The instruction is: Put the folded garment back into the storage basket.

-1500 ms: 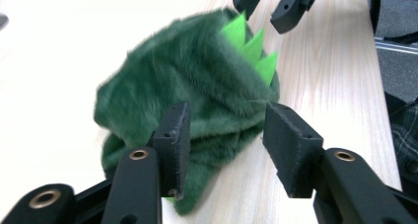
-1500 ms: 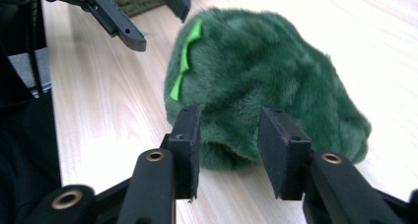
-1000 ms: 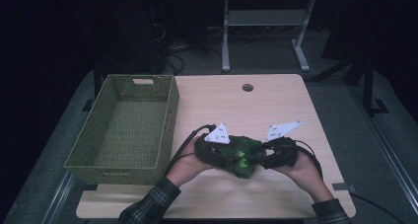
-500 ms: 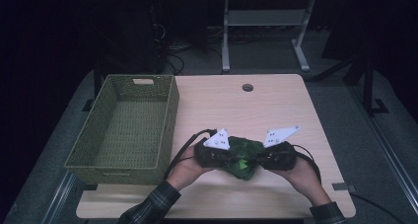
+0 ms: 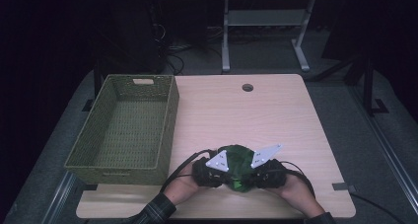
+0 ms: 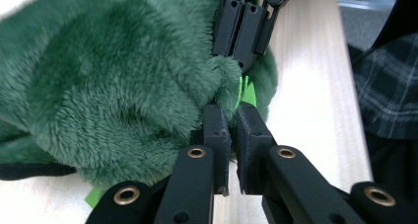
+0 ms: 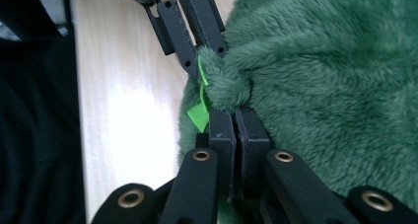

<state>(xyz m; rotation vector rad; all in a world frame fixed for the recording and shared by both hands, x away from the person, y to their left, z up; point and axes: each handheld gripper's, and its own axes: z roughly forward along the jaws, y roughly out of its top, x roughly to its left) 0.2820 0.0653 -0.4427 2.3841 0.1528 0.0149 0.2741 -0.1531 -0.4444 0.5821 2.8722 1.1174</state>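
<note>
A dark green plush thing (image 5: 237, 164) lies near the table's front edge, between my two grippers. My left gripper (image 5: 226, 177) comes at it from the left and my right gripper (image 5: 249, 179) from the right. In the left gripper view the left gripper (image 6: 231, 116) pinches a tuft of the green fur (image 6: 113, 81); its jaws have just been closing on it. The right gripper (image 6: 240, 61) bites the same tuft from the far side. In the right gripper view the right gripper (image 7: 235, 116) is shut on the fur (image 7: 335, 86), beside a light green tag (image 7: 198, 113).
A green woven basket (image 5: 170, 120) stands on the left part of the wooden table (image 5: 256, 115). A round cable hole (image 5: 247, 87) sits near the far edge. A grey table frame (image 5: 261, 21) stands on the dark floor beyond.
Both hands have come down and closer together near the table's front. The jaws of both grippers have closed onto the plush thing's fur.
</note>
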